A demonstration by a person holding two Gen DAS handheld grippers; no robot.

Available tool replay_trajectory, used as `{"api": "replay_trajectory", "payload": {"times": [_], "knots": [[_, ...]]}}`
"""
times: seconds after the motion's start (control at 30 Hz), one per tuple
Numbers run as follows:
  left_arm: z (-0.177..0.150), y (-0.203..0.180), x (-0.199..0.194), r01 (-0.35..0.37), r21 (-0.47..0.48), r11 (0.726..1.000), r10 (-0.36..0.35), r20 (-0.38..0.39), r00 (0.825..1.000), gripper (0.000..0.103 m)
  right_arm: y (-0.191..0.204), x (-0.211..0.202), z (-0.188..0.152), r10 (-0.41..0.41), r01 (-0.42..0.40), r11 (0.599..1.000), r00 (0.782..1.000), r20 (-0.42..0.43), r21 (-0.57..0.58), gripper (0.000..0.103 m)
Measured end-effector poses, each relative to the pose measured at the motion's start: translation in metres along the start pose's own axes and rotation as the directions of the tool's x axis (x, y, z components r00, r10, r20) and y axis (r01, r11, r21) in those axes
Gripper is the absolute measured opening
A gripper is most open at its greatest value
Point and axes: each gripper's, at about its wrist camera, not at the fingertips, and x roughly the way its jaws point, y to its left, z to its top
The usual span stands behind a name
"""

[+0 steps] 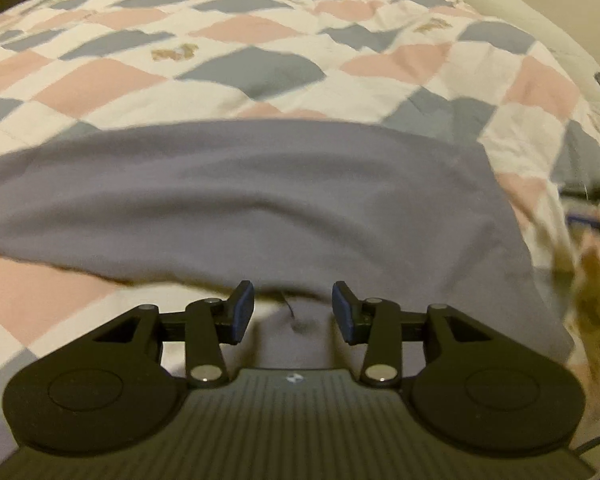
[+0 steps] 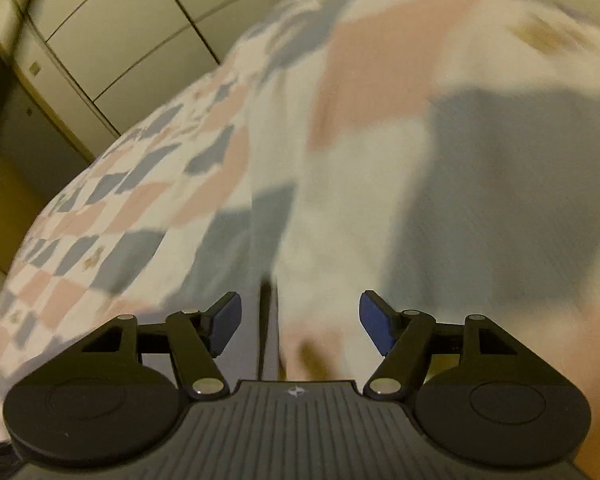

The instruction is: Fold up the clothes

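Note:
A plain grey-purple garment (image 1: 260,200) lies spread on a checked pink, grey and white quilt (image 1: 260,40) in the left wrist view. Its near edge reaches between the fingers of my left gripper (image 1: 293,312), which is open and holds nothing. My right gripper (image 2: 300,322) is open and empty, close above the same quilt (image 2: 360,160). That view is blurred. A narrow grey strip (image 2: 240,344) shows near the left finger; I cannot tell whether it is the garment.
Pale cupboard doors (image 2: 120,32) stand at the upper left beyond the bed's edge in the right wrist view. A blurred dark and brown shape (image 1: 592,240) sits at the right edge of the left wrist view. A pale headboard or pillow (image 1: 540,12) lies at the far right.

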Motion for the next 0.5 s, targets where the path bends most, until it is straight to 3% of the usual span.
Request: {"api": "replay_trajectory", "payload": {"times": [0.1,0.17,0.23,0.27,0.3,0.33,0.37,0.5], "knots": [[-0.014,-0.002,-0.003,0.037,0.005,0.999,-0.037,-0.036,0.999,0.038,-0.011,-0.033,-0.052,0.013,-0.001,0.995,0.993,-0.122,0.097,0.066],[-0.024,-0.001,-0.005,0.060,0.010,0.998,-0.060,-0.058,0.997,0.038,-0.016,-0.049,-0.097,-0.016,0.048,0.985,0.982,-0.189,0.167,0.066],[-0.033,0.000,-0.006,0.078,0.023,0.997,-0.076,-0.078,0.994,0.038,-0.021,-0.058,-0.134,-0.053,0.113,0.958,0.973,-0.226,0.262,0.067],[-0.037,0.001,-0.007,0.082,0.033,0.996,-0.079,-0.085,0.993,0.038,-0.024,-0.061,-0.148,-0.034,0.101,0.942,0.977,-0.209,0.320,0.067],[-0.040,0.002,-0.008,0.086,0.043,0.995,-0.081,-0.092,0.992,0.038,-0.026,-0.063,-0.161,-0.016,0.088,0.923,0.981,-0.191,0.376,0.060],[-0.044,0.004,-0.010,0.090,0.053,0.995,-0.085,-0.096,0.992,0.038,-0.025,-0.063,-0.167,-0.001,0.068,0.911,0.986,-0.165,0.406,0.022],[-0.048,0.005,-0.012,0.093,0.060,0.994,-0.087,-0.098,0.991,0.038,-0.025,-0.062,-0.172,0.012,0.049,0.899,0.990,-0.138,0.435,0.006],[-0.068,0.010,-0.022,0.066,0.072,0.995,-0.058,-0.109,0.992,0.038,-0.020,-0.066,-0.169,-0.144,0.185,0.912,0.980,-0.138,0.365,0.007]]}}
